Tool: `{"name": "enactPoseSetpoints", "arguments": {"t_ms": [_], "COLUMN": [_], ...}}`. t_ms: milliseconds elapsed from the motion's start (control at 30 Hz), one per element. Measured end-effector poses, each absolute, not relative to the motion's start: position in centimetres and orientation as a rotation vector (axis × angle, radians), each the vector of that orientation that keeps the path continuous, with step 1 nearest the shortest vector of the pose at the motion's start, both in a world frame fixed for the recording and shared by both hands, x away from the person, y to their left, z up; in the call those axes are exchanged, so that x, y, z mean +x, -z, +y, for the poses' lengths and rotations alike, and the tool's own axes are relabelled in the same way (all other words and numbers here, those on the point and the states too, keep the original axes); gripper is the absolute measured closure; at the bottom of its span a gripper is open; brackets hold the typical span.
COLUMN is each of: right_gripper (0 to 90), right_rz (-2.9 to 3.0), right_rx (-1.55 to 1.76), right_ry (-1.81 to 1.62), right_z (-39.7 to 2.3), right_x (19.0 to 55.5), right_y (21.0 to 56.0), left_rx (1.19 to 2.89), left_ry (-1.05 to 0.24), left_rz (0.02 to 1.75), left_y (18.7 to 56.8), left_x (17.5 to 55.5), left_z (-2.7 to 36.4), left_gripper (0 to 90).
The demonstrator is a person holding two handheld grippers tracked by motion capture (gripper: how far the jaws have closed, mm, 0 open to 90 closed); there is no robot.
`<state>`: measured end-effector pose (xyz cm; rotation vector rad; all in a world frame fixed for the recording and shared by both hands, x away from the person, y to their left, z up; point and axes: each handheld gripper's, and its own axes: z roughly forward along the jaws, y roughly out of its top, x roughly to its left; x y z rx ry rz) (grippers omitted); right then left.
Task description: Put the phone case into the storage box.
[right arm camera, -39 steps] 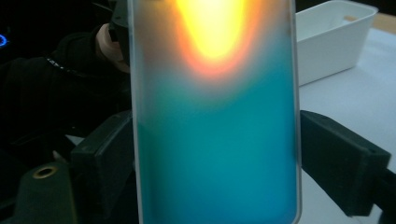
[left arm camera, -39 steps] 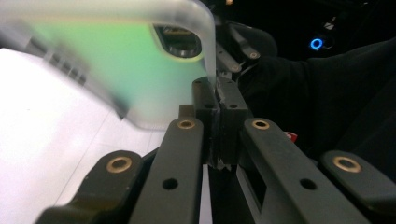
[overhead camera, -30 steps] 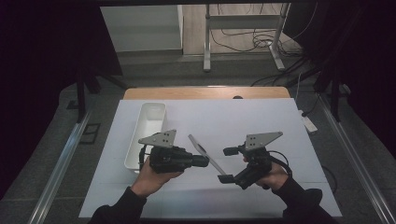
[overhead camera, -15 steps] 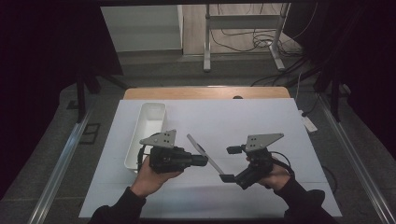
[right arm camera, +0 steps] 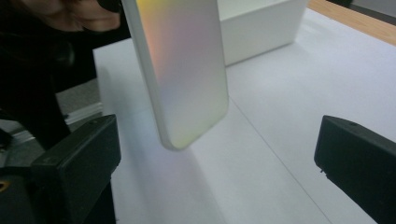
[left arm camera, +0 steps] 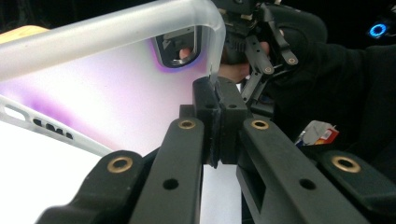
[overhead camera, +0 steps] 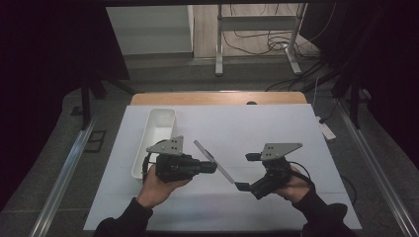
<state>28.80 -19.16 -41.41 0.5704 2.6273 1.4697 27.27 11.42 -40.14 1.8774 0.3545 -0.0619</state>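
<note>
The left gripper [overhead camera: 210, 167] has its fingers pressed together on the rim of a translucent phone case [overhead camera: 214, 161], pinching one edge near the camera cut-out, so the case hangs clear of the white table [overhead camera: 276, 128] and slants out past the fingertips toward the other hand. Judged from this posture, the single-edge pinch is meant to leave the far end free for the second tool. The right gripper [overhead camera: 247, 171] has its fingers spread wide; its jaws have just been opening, and the lower end of the case lies between them with clear air on both sides, touching neither pad. That reads as a release or a re-grip in hand, with the left side carrying the whole load. A white tray [overhead camera: 157, 133] stands beyond the left hand [overhead camera: 158, 185], near but apart from the case. The left gripper view gives what the high view cannot: the case rim sits directly between the closed pads [left arm camera: 205, 100], with the frosted inner face, the camera opening and the port holes along the lower edge visible. The right gripper view supplies the clearance: the rounded corner of the case [right arm camera: 180, 79] hangs above the table, nearer the left finger [right arm camera: 77, 158] than the right [right arm camera: 357, 161], its outer face showing an iridescent sheen. The high view alone sets both tools side by side.
</note>
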Motion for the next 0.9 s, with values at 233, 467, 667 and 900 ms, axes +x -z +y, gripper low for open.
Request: {"name": "enactPoseSetpoints", "arguments": {"t_ms": [233, 467, 667, 900], "right_gripper": [0.0, 0.0, 0.0, 0.0], "right_rz": [2.604, 2.586, 2.57, 2.55], "right_rx": [0.605, 0.636, 0.665, 0.692], "right_ry": [-1.41, -1.356, -1.311, -1.274], "right_z": [-19.5, -20.1, -20.8, -21.6], "right_x": [28.7, 28.5, 28.3, 28.2], "right_y": [41.5, 41.6, 41.9, 42.0], "left_rx": [1.905, 1.926, 1.944, 1.956], "left_ry": [0.017, -0.026, -0.06, -0.092], "left_rz": [0.395, 0.428, 0.468, 0.516], "left_y": [40.2, 40.1, 40.1, 40.2], "left_x": [27.3, 27.4, 27.5, 27.9], "left_z": [11.6, 11.8, 11.9, 12.2], "left_gripper": [88.8, 88.8, 88.8, 88.8]}}
